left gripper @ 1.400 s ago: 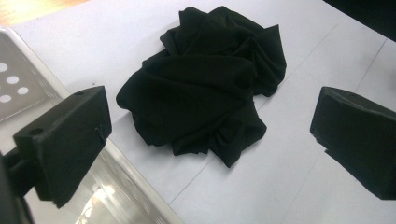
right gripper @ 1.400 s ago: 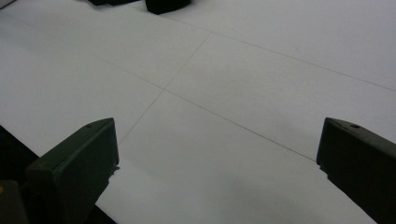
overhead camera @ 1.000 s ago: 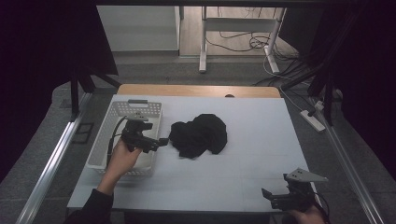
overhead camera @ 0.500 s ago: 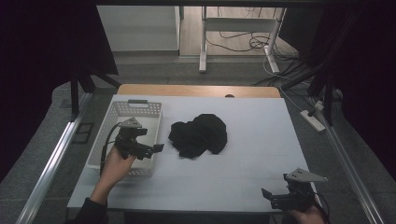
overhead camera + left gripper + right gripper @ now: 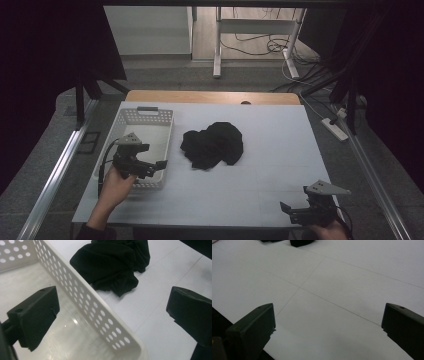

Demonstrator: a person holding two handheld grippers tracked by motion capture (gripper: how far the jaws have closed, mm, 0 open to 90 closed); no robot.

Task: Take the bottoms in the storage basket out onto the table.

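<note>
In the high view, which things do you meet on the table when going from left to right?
white basket with the left gripper over its near right corner → black cloth → right gripper

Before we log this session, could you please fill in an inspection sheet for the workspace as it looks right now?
Surface: white table, faint grid lines, wooden strip along the far edge.
Job's things: black cloth crumpled at mid-table, right of the white basket; nothing seen lying in the basket.
Clutter: nothing seen on the table.
Grippers: left tool open over the basket's near right corner, one jaw over the basket, the other over the table; right tool open, low at the near right edge, holding nothing.
Cables: a black cable loops from the left tool; a power strip and loose cords lie on the floor beyond.
Surroundings: dark curtains both sides, metal frame legs behind.
</note>
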